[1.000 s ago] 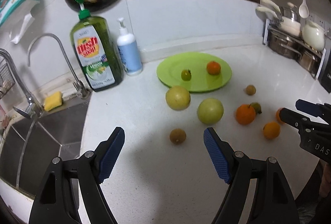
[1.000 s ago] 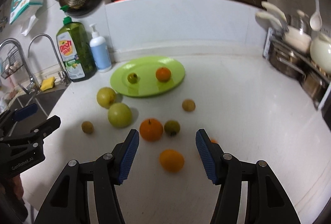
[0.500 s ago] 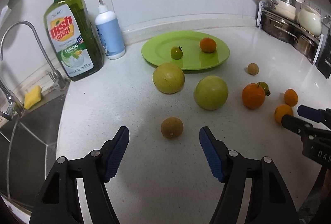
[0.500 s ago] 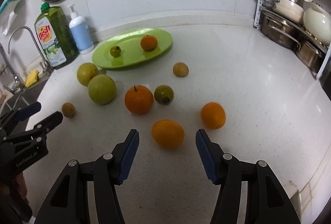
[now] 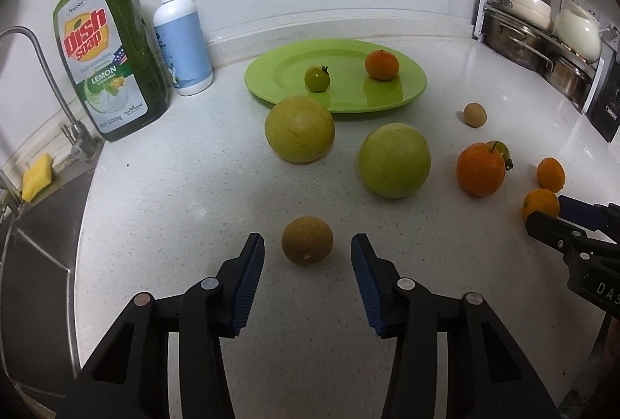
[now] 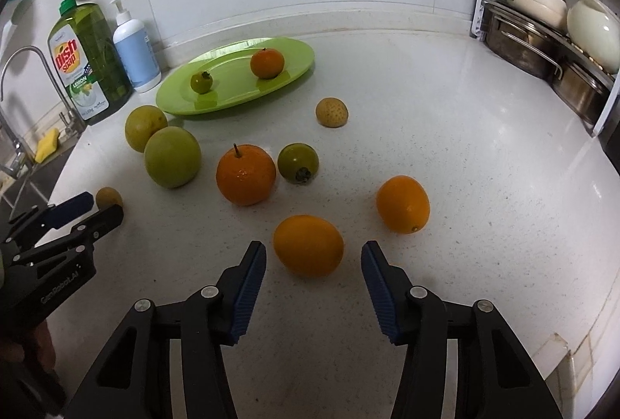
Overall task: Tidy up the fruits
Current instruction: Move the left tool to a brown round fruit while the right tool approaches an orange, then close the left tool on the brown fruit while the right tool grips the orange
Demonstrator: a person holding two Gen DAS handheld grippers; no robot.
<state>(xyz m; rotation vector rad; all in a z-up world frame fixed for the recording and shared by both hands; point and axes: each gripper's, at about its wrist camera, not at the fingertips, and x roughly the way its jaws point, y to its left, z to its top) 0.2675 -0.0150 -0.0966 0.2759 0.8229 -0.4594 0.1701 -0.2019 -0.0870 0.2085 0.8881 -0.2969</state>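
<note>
Between the blue pads of my left claw [image 5: 307, 272] sits a small brown fruit [image 5: 307, 241], dead ahead and just past the tips; the jaws stand wide, holding nothing, with clear room on both sides of it. My right claw [image 6: 314, 273] is likewise spread and empty, and a small orange fruit [image 6: 308, 245] lies between its tips, its long axis running roughly across the jaws, so I judge the close would come on its ends. Each claw is the nearer one to its own fruit.

Outward from there, a second orange one [image 6: 403, 204] rests to the right, a bigger stemmed orange [image 6: 245, 174] and a green tomato [image 6: 298, 162] ahead, nearly touching, though I cannot quite tell. Two large green-yellow fruits [image 5: 393, 160] stand between the left claw and the green plate [image 5: 407, 91], which already carries two pieces. The desk [image 6: 465, 148] is open on the right toward the plate; the sink edge [image 5: 58, 225] lies close on the left, so I would keep the left lift away from it.
</note>
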